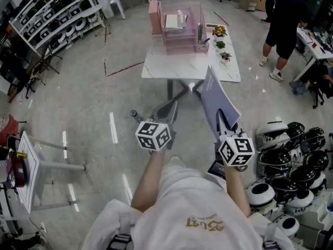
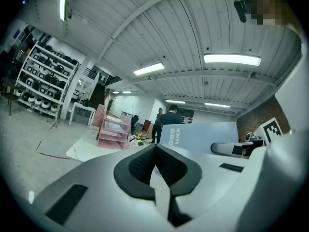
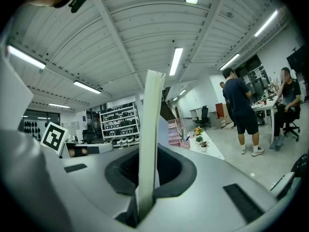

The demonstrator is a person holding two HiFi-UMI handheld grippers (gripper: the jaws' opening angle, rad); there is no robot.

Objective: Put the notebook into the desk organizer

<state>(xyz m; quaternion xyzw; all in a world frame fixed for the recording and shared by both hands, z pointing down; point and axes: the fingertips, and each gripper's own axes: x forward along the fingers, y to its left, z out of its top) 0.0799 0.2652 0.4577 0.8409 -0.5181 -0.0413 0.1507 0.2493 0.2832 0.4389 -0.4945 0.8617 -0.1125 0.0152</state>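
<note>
**Worktop** (image 1: pixel 161 66): white, faintly veined, rectangular, carried on a central leg that stands on the grey floor (image 1: pixel 88 108).
- **Far edge, centre:** a pink desk organizer (image 1: pixel 179 33) is set here. Its trays are stacked, and paper (image 1: pixel 175 21) is laid in the top one. Pens (image 1: pixel 201 34) are stood upright in its right-hand compartment.
- **Right edge:** three small potted plants (image 1: pixel 220 45) are ranged in a row, from the far corner towards the near one.

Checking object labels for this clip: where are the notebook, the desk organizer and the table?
notebook (image 1: pixel 216 98): head view, middle of its grey-blue cover.
desk organizer (image 1: pixel 155 17): head view, its pink left wall.
table (image 1: pixel 156 66): head view, bare white top by the front left corner.
</note>
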